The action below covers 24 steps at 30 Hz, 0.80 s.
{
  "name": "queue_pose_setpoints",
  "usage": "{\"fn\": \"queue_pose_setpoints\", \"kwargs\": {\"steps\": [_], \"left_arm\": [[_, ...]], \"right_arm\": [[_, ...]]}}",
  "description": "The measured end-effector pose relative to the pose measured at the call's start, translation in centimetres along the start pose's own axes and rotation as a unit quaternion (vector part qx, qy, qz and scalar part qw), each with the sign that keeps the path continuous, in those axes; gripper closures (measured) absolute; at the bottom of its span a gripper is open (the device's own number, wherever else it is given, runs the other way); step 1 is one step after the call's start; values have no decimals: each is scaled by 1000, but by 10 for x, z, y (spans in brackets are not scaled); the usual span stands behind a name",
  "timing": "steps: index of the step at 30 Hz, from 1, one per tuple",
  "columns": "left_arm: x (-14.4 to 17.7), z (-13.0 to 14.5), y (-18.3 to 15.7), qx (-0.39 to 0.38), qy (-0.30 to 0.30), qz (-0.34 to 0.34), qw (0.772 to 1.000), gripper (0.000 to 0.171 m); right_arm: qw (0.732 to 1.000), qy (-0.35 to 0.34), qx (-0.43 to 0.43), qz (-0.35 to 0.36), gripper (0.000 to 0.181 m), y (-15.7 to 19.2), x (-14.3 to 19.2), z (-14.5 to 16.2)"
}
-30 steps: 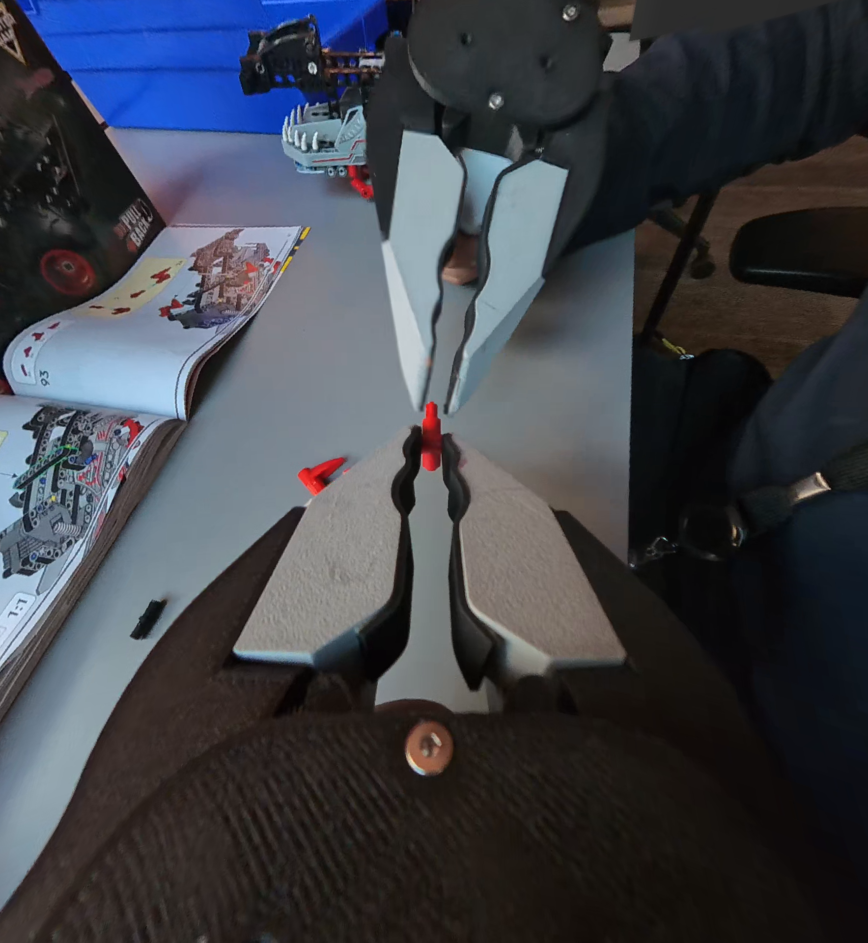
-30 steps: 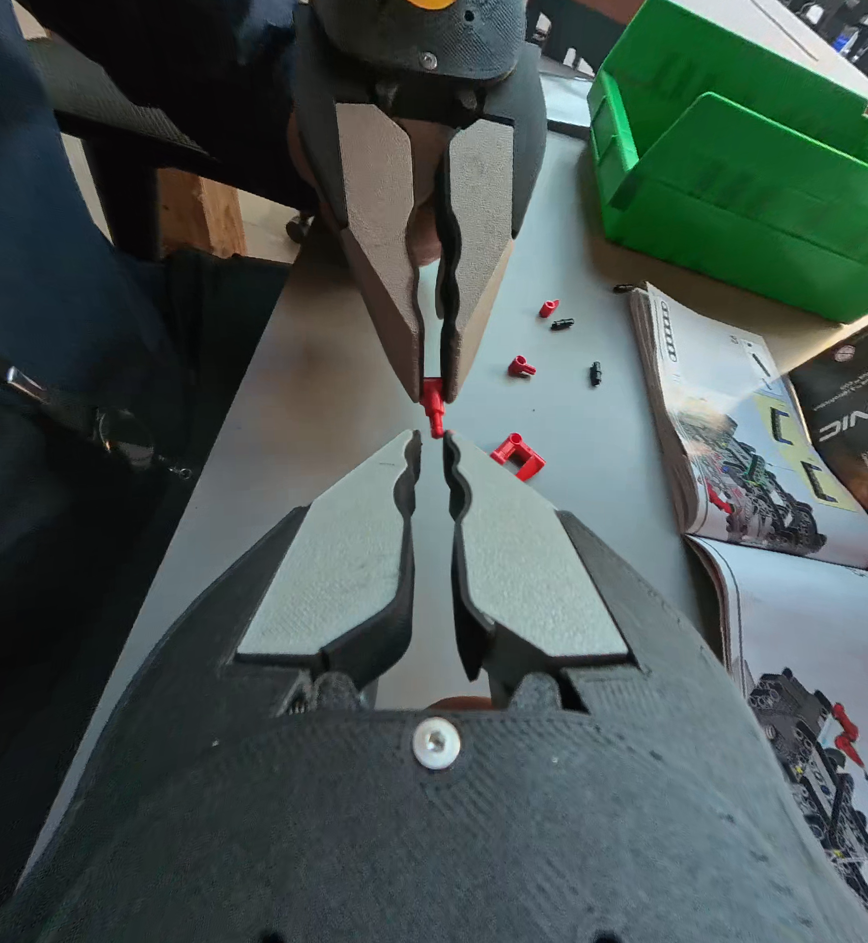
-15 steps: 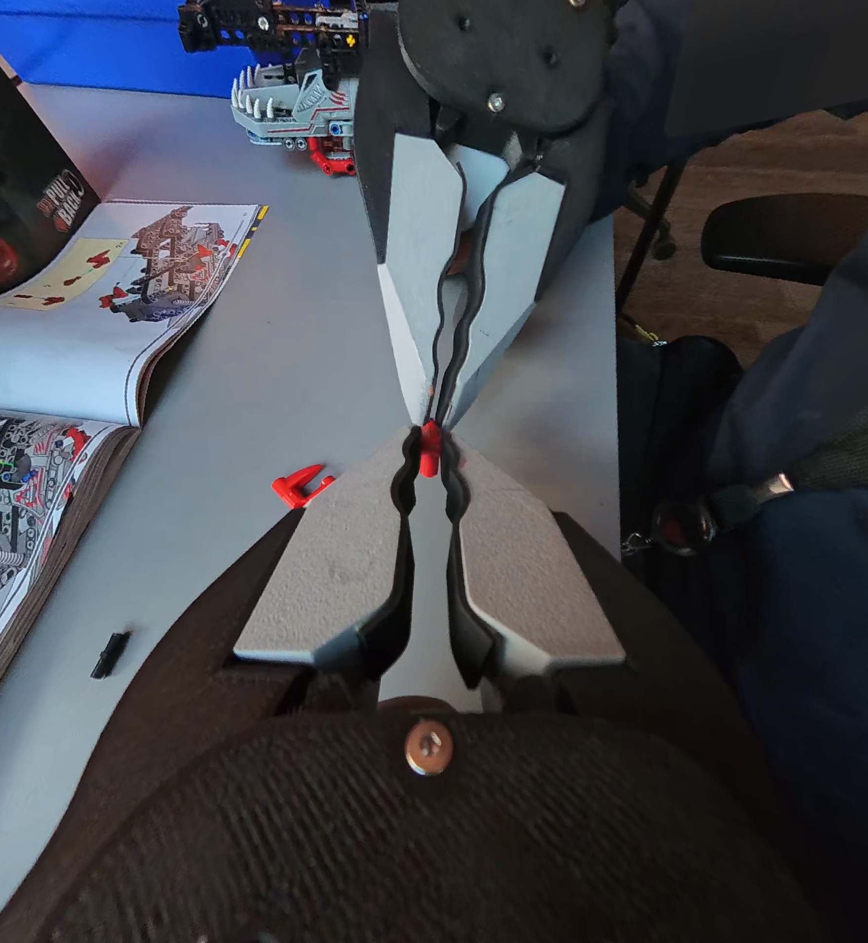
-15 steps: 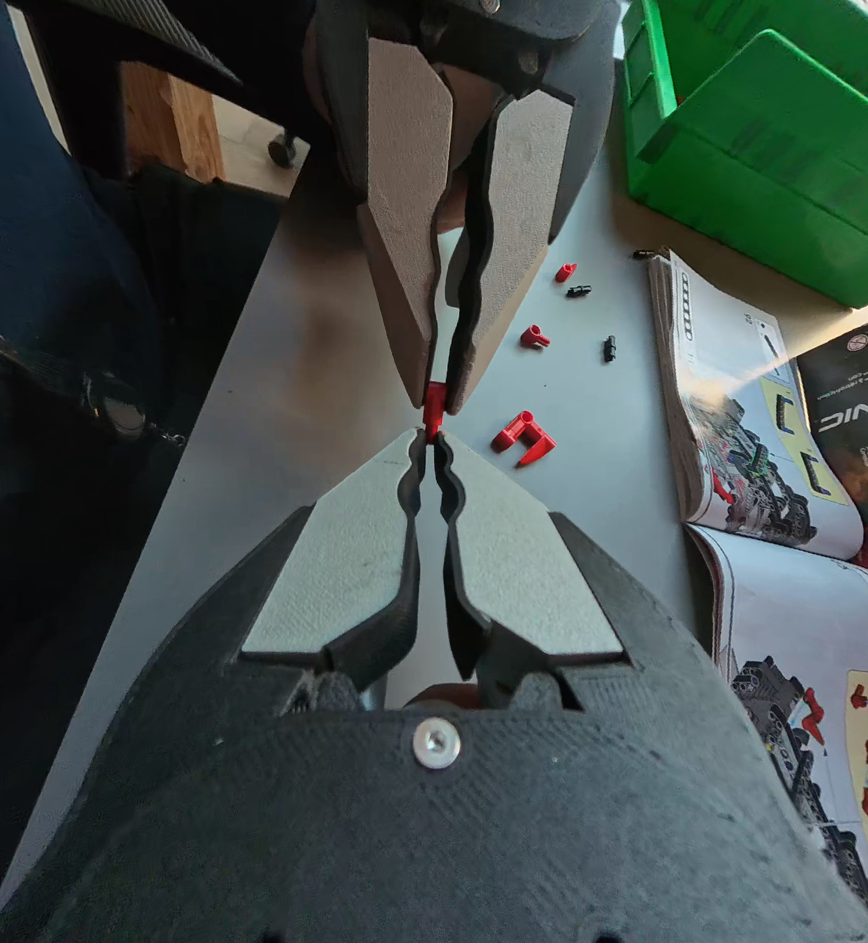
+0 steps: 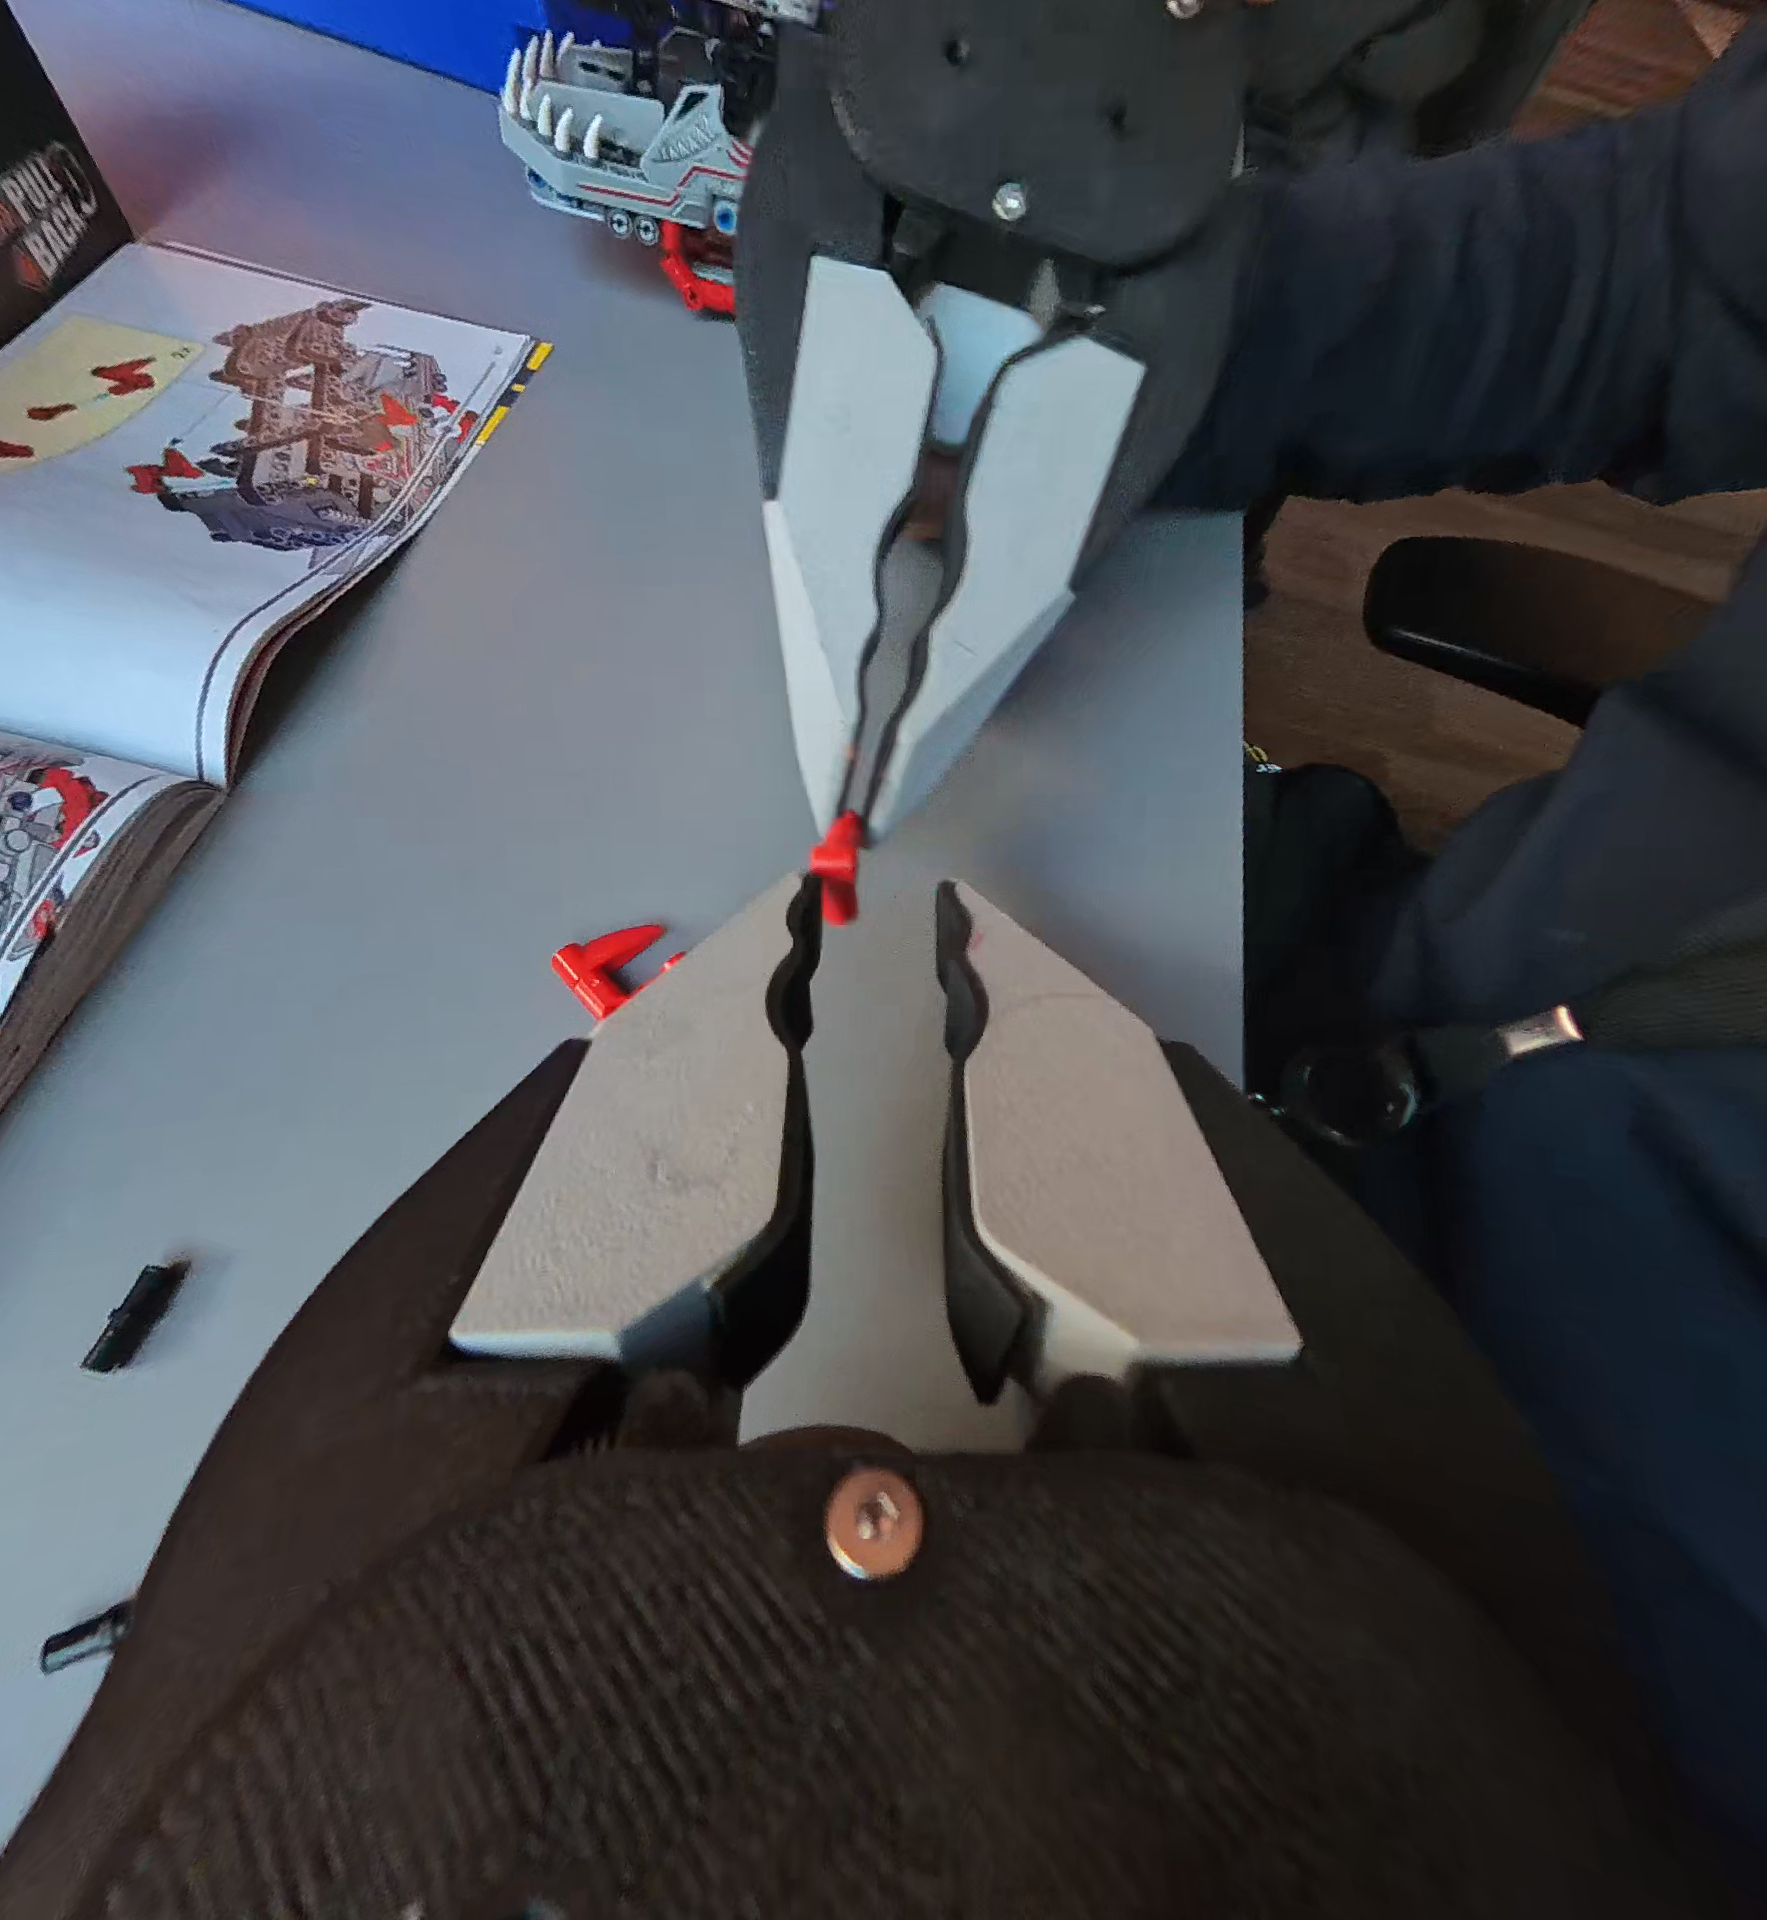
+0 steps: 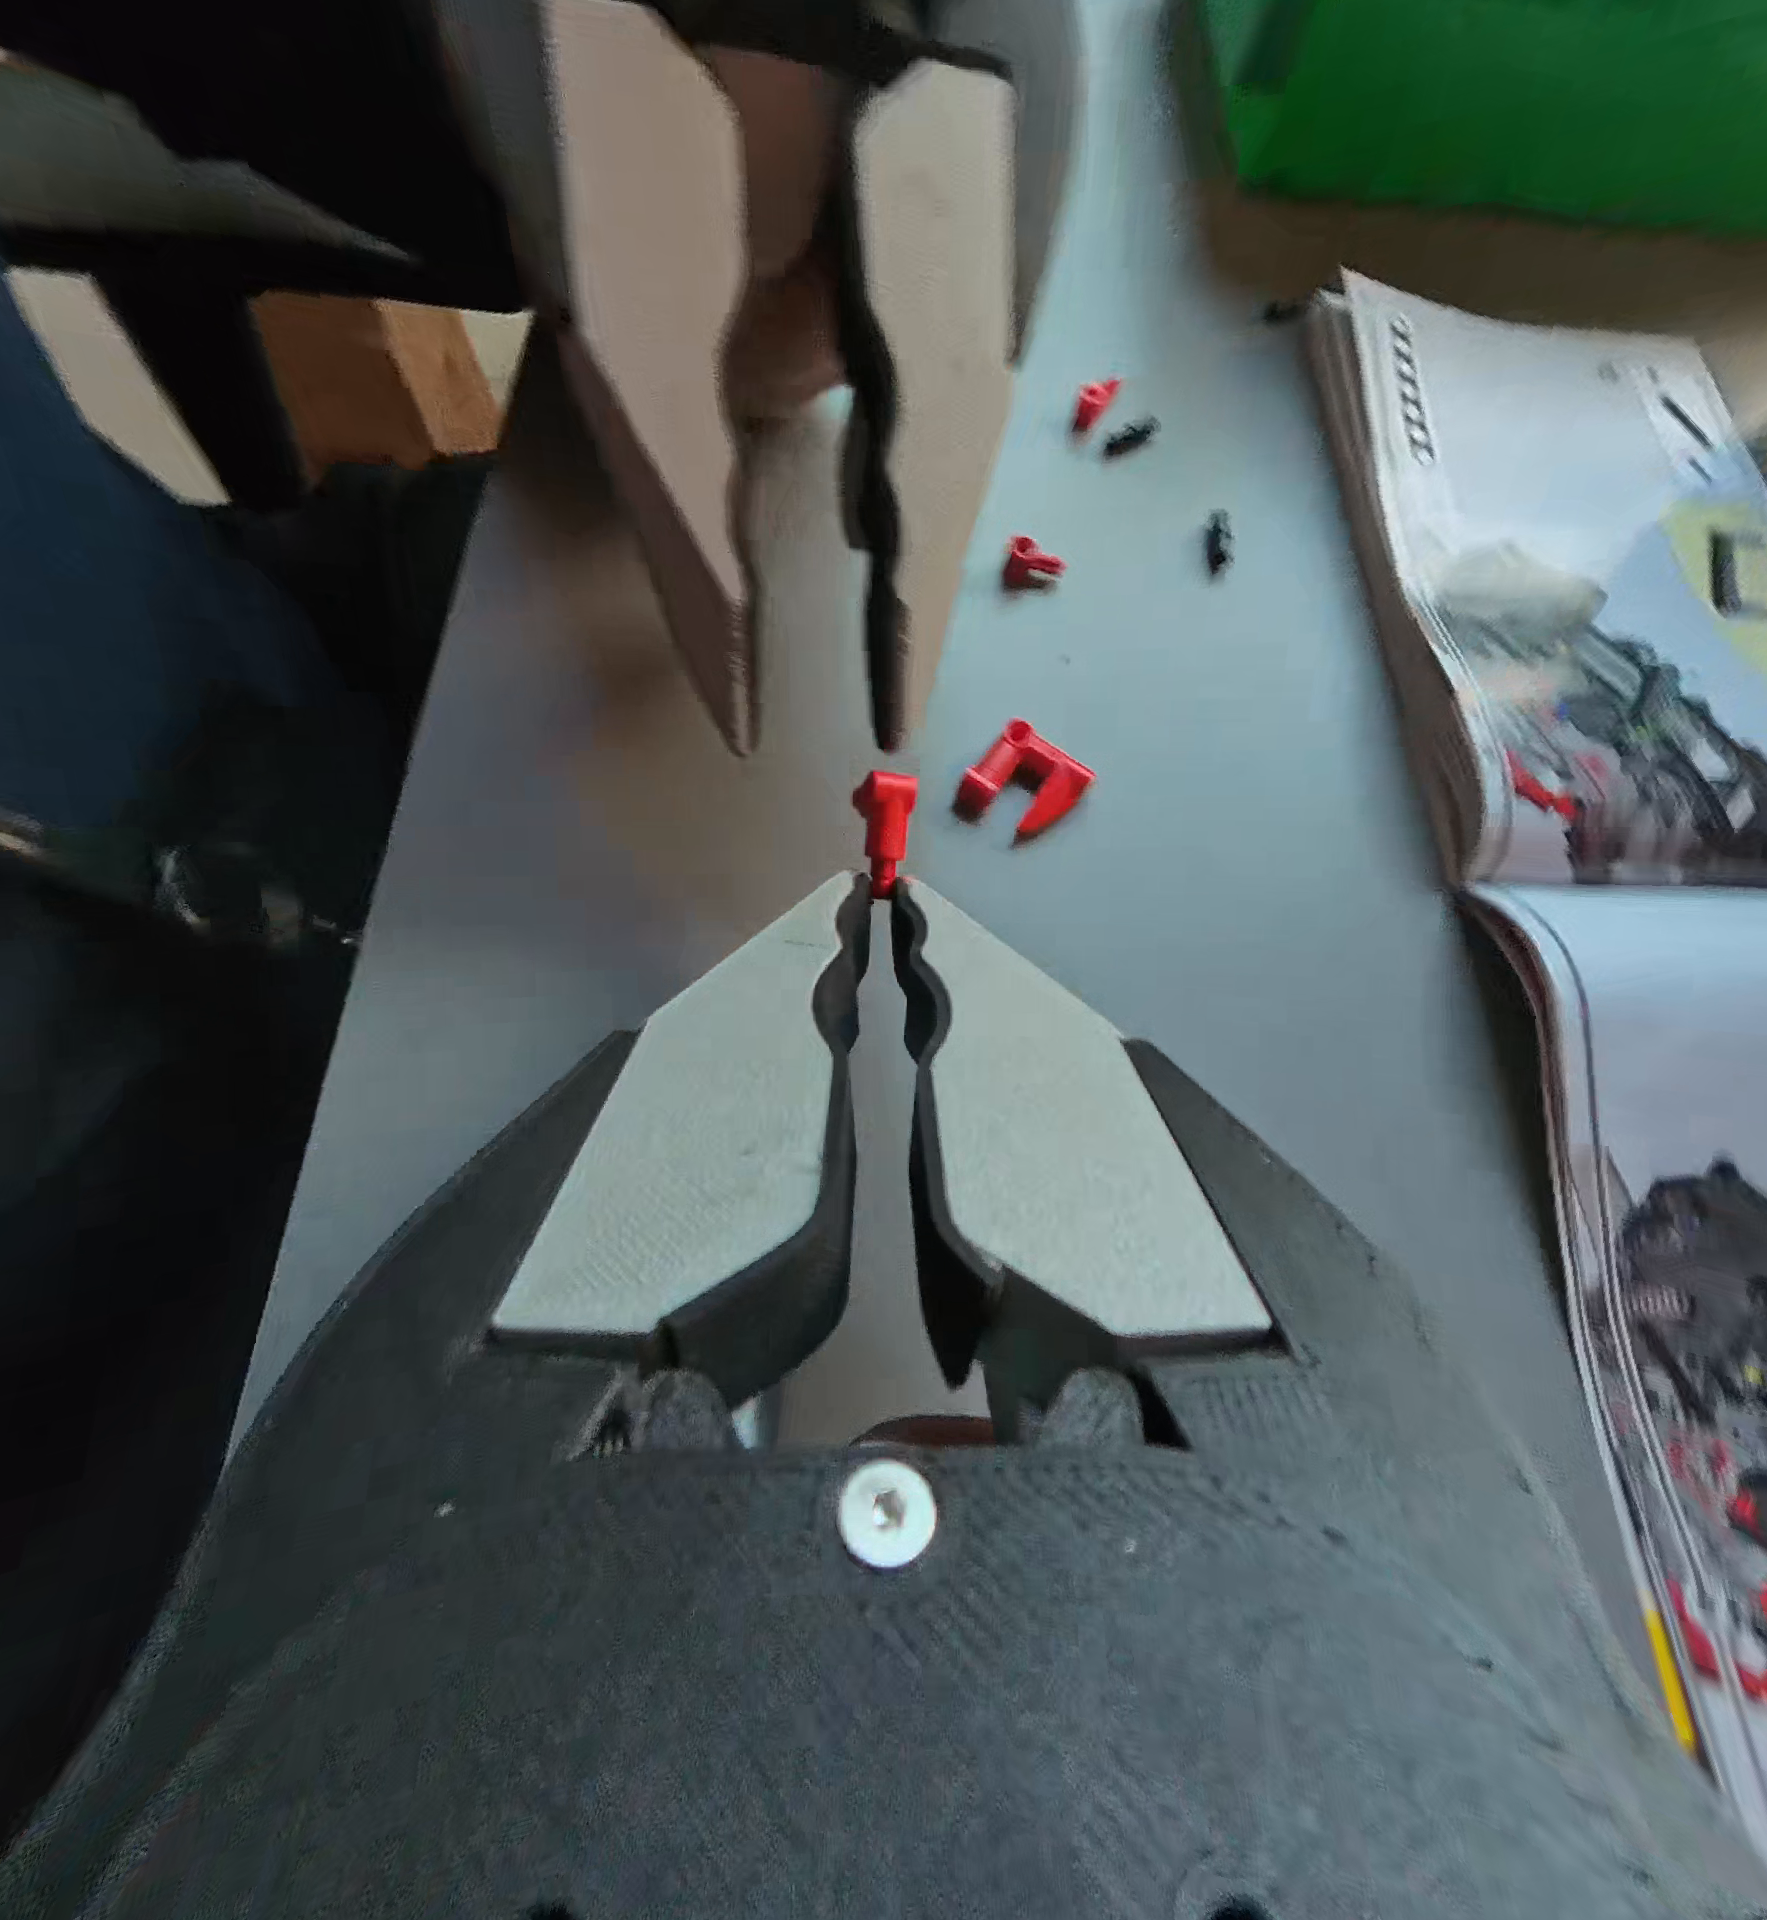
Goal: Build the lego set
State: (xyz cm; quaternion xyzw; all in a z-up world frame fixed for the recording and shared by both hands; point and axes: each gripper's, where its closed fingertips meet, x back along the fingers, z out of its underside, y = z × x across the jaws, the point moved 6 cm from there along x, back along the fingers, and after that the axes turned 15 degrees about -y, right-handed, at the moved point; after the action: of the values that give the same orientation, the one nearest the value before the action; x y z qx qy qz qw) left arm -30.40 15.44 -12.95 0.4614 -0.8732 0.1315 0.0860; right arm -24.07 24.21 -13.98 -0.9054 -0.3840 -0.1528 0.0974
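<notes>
While the right gripper [image 6: 881, 885] pinches the red pin [image 6: 883, 821], red hooked piece [image 6: 1022, 781] just beside.

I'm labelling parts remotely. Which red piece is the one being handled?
On the grey table, left of the open instruction booklet, the right hand-held gripper pinches a small red pin connector. Unlike the red hook-shaped piece beside it, it is held off the table.

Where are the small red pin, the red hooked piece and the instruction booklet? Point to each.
small red pin [image 6: 884, 821]: right wrist view, its shaft.
red hooked piece [image 6: 1024, 779]: right wrist view, its middle.
instruction booklet [image 5: 131, 582]: left wrist view, open page.
</notes>
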Motion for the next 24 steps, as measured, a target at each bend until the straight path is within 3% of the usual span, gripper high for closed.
{"fn": "queue_pose_setpoints", "kwargs": {"steps": [7, 10, 15, 24], "left_arm": [[20, 7, 6, -8, 10, -45, 999, 151], [30, 10, 7, -13, 10, -60, 998, 151], [43, 17, 11, -11, 26, -88, 996, 148], [55, 23, 13, 0, 40, -115, 993, 149]], "right_arm": [[984, 17, -157, 76, 181, -13, 22, 7], [968, 3, -238, 75, 181, -17, 32, 4], [949, 37, -309, 57, 181, -21, 25, 14], [951, 79, -293, 60, 181, -21, 11, 18]]}}
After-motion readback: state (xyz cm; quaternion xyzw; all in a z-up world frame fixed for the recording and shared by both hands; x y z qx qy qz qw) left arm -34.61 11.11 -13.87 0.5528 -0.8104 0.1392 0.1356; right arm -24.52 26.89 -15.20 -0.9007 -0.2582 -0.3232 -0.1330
